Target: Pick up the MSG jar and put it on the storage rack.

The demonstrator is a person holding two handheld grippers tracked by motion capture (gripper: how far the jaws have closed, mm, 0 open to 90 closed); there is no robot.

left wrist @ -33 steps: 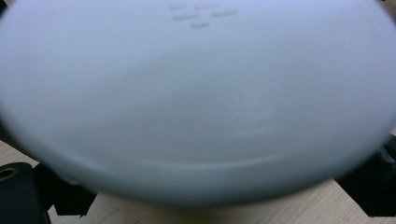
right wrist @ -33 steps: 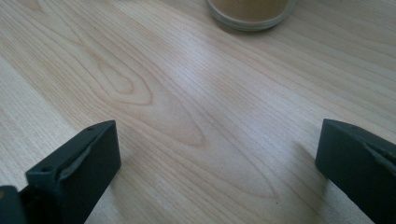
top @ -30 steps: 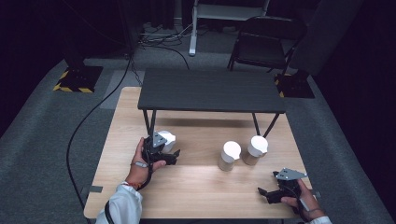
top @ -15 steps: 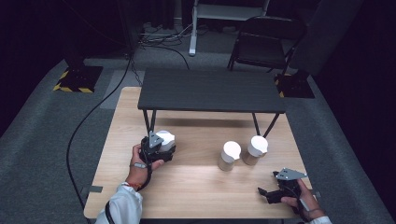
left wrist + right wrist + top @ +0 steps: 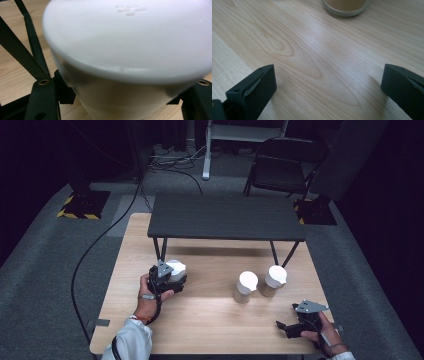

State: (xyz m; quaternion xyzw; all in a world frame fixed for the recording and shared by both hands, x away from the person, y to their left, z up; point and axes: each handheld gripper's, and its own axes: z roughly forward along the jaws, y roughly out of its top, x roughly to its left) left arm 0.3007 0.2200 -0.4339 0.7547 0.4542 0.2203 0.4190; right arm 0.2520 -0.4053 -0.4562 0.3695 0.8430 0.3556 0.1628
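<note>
On the left of the wooden table (image 5: 210, 315) stands a paper cup with a white lid (image 5: 177, 268). My left gripper (image 5: 169, 276) is shut on it, low on the table. In the left gripper view the cup (image 5: 130, 57) looms large, and black fingers (image 5: 43, 100) press its sides. Two more lidded cups (image 5: 246, 286) (image 5: 274, 281) stand side by side right of centre. My right gripper (image 5: 286, 328) rests near the front right corner, open, with bare wood between its jaws (image 5: 328, 82). A cup's base (image 5: 345, 6) lies ahead of it.
A small black table (image 5: 225, 217) stands on the far half of the wooden table, its left legs (image 5: 159, 250) just behind the held cup. A black cable (image 5: 95, 250) runs over the grey floor at the left. A folding chair (image 5: 285, 167) stands behind.
The left gripper's jaws have closed on the lidded cup. Neither hand has shifted, and the right gripper stays open.
</note>
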